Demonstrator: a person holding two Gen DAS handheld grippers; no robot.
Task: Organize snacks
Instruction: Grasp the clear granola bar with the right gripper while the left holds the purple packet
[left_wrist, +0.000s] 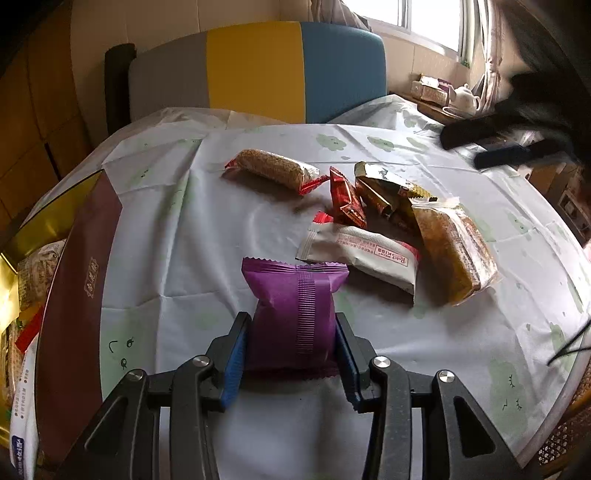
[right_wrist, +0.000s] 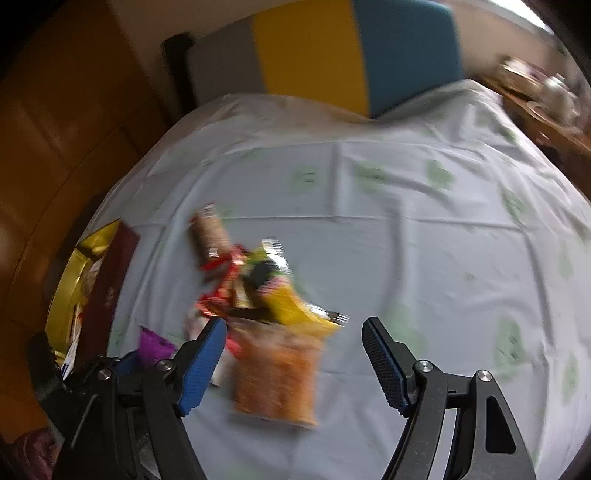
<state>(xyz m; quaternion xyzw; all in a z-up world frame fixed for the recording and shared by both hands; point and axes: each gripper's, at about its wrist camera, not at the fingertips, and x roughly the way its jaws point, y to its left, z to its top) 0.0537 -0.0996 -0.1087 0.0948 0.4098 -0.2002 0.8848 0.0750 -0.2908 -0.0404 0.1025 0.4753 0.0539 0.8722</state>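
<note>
My left gripper (left_wrist: 291, 354) is clamped on the purple snack packet (left_wrist: 293, 306) just above the pale tablecloth (left_wrist: 166, 236), near the loose snack pile (left_wrist: 388, 221) and right of the brown box (left_wrist: 74, 295), while my right gripper (right_wrist: 295, 354) hangs with jaws apart, empty, over the orange packet (right_wrist: 277, 376).

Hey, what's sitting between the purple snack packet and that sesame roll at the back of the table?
Nothing: in the left wrist view only bare tablecloth lies between the purple packet, held in the left gripper, and the sesame roll. The white packet sits off to the right.
</note>
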